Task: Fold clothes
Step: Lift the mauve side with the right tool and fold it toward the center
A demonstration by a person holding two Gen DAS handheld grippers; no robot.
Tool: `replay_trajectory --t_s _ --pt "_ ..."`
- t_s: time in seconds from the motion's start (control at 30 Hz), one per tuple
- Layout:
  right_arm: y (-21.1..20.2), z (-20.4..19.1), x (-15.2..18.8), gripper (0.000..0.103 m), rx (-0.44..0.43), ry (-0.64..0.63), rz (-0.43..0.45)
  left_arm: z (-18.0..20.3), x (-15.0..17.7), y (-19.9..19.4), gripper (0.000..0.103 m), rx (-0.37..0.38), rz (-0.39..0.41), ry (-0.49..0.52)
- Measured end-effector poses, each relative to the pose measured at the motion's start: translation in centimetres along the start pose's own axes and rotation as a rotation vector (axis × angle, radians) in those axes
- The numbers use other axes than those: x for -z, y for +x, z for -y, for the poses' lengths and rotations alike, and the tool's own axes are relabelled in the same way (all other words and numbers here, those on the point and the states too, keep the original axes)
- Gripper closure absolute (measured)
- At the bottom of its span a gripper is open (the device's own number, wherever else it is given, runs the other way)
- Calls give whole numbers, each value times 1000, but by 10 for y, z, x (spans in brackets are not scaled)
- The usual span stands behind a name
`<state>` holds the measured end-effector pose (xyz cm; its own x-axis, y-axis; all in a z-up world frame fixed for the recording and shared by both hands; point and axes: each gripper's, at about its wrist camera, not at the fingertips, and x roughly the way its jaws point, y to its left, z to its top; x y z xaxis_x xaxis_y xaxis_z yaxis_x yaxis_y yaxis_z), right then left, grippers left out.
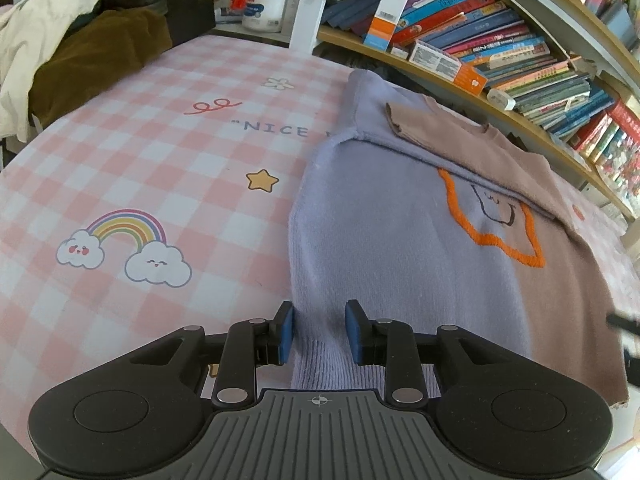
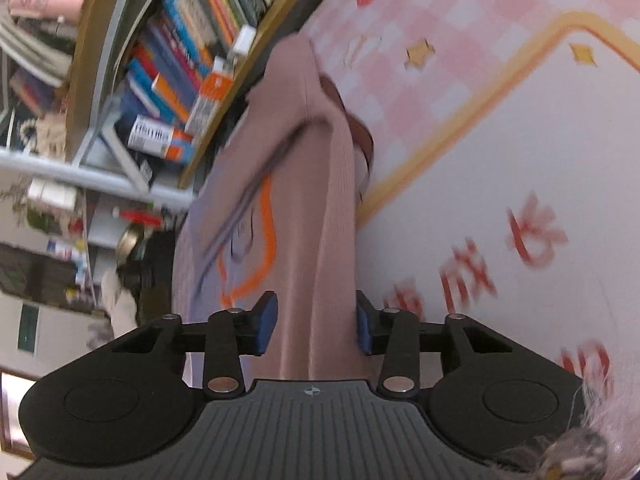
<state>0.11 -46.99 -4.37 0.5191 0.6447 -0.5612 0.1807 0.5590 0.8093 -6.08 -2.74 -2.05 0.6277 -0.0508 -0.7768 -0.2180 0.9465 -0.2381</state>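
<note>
The left gripper (image 1: pixel 320 330) hovers with jaws open over the lilac sweater's (image 1: pixel 372 248) hem; the right gripper (image 2: pixel 316 322), jaws likewise parted, straddles its brown sleeve (image 2: pixel 320 240).

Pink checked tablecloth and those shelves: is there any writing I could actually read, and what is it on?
"NICE": printed on the pink checked tablecloth, beside the lilac sweater that cuts off whatever follows.
Red characters on the tablecloth in the right wrist view: too blurred to read.
Book spines and boxes on the bookshelf: too small to read.
White tub: label unreadable.
</note>
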Motion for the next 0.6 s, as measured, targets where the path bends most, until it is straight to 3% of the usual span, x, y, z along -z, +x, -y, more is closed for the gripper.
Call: replay_trajectory --t_s 0.13,0.27,0.37,0.47,0.53,0.6 --pt "-15 3 23 78 25 0 -21 -5 -2 1 75 23 -7 -24" --pt "-23 10 36 92 49 39 20 -10 -4 1 76 46 -12 -50" --pt "-25 11 41 97 74 35 45 -14 -4 2 76 60 -13 -70" --pt "-27 6 44 97 103 -2 61 -15 -2 1 83 60 -7 -66" --pt "-27 4 46 98 121 -23 70 -15 -1 2 97 52 -12 -56" --pt "-29 2 49 98 137 -42 72 -18 1 0 98 56 -12 -65"
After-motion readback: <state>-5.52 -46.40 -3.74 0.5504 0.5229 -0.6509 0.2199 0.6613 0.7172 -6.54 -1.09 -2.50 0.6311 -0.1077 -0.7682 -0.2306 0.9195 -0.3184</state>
